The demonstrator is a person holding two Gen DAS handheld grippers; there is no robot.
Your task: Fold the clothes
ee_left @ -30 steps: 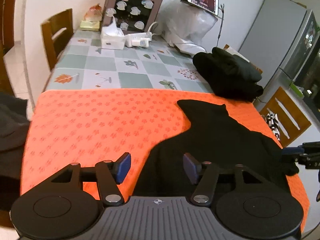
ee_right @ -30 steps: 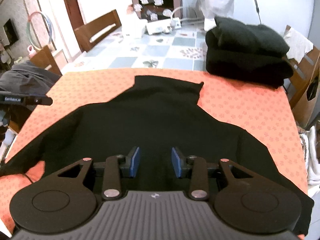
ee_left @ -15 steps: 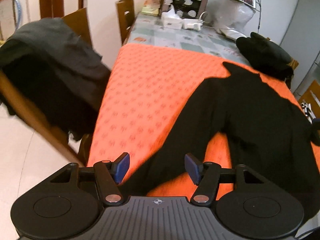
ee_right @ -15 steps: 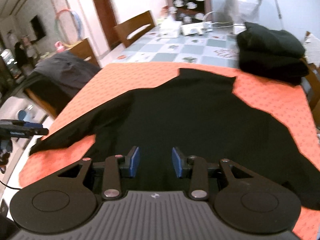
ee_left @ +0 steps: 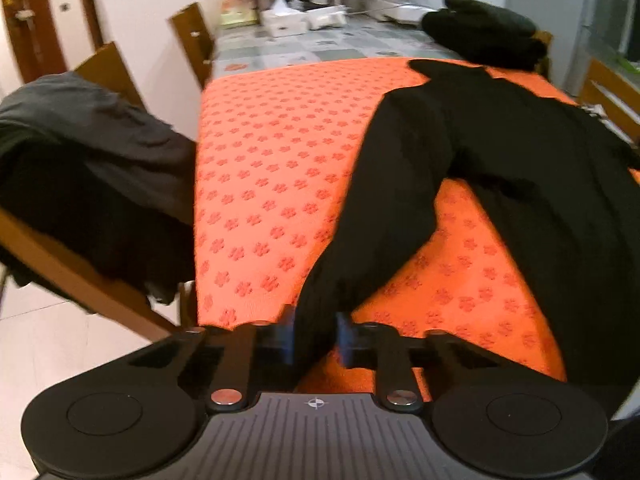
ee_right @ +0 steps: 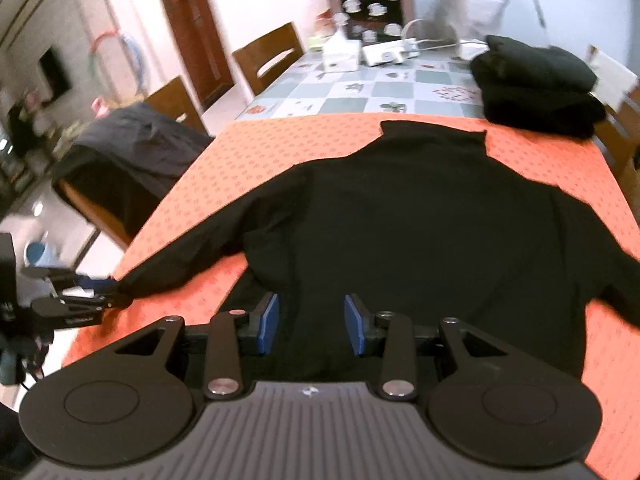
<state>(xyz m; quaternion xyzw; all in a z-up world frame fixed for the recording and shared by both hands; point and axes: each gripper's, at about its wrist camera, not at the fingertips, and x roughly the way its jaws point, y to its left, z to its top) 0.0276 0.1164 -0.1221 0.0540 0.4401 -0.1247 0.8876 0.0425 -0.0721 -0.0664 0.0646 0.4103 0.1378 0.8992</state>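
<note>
A black long-sleeved turtleneck sweater (ee_right: pixel 420 208) lies flat on the orange patterned mat (ee_right: pixel 256 148), collar toward the far side. My left gripper (ee_left: pixel 315 338) is shut on the cuff of its left sleeve (ee_left: pixel 384 208) at the mat's near left edge; it also shows in the right wrist view (ee_right: pixel 102 298). My right gripper (ee_right: pixel 312 322) is open and empty, its blue pads (ee_right: pixel 269 322) hovering over the sweater's bottom hem. The sweater's body (ee_left: pixel 540 168) spreads to the right in the left wrist view.
A stack of folded black clothes (ee_right: pixel 536 84) sits on the checked tablecloth (ee_right: pixel 360 92) beyond the mat. A dark garment (ee_left: pixel 92 168) hangs on a wooden chair at the left. Tissue box (ee_right: pixel 340 54) and small items stand at the far end.
My left gripper has swung to the sleeve's end and closed on the cuff. My right gripper has drawn back a little over the hem and stays open.
</note>
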